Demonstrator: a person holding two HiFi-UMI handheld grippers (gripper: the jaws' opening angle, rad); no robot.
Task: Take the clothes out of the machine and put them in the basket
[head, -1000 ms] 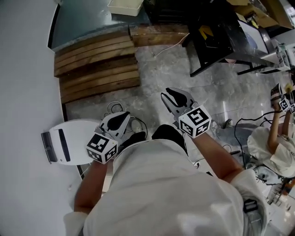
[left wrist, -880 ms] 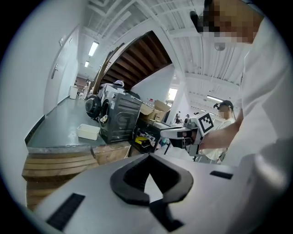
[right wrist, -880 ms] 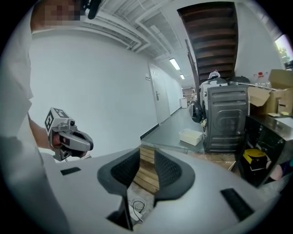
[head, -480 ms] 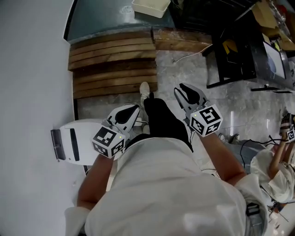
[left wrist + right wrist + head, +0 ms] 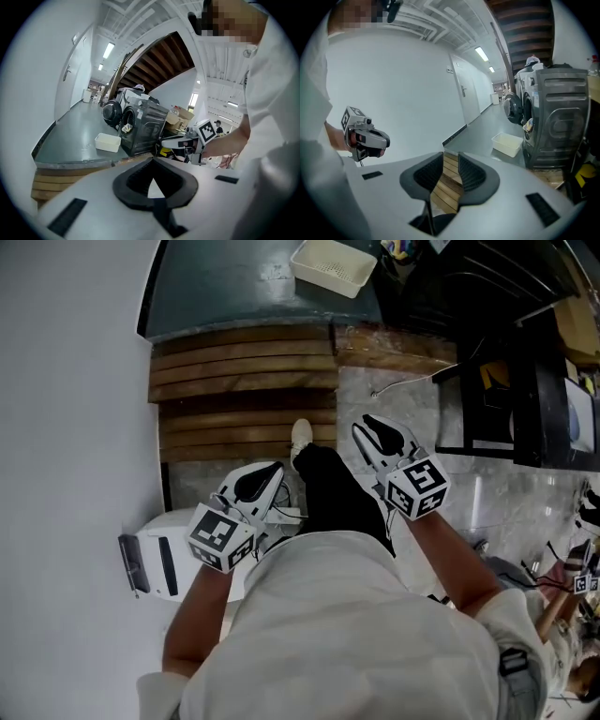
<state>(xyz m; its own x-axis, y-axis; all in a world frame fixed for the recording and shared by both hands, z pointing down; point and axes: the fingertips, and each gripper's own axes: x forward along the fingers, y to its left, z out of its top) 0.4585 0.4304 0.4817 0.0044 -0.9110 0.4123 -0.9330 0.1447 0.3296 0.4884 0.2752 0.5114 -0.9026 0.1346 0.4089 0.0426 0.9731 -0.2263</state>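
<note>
A white basket (image 5: 333,263) stands on the raised grey platform (image 5: 234,277) above the wooden steps (image 5: 244,381). In the left gripper view the basket (image 5: 108,142) sits beside a dark washing machine (image 5: 143,129) with clothes (image 5: 125,126) showing at its door. The right gripper view shows the machine (image 5: 555,124) and the basket (image 5: 506,143) too. My left gripper (image 5: 270,468) (image 5: 152,160) is shut and empty, its tips meeting. My right gripper (image 5: 367,426) (image 5: 451,157) is open by a narrow gap with nothing in it. Both are held at waist height, well short of the machine.
My leg in black and a white shoe (image 5: 300,437) reach the lowest step. A white box-like device (image 5: 159,559) lies on the floor at the left by the wall. A dark metal rack (image 5: 497,381) and cables stand to the right. A second, round-doored machine (image 5: 111,112) is farther back.
I have walked forward toward the steps and platform, so the basket now shows nearer. Both grippers came along, their jaws unchanged and empty. My foot has stepped ahead.
</note>
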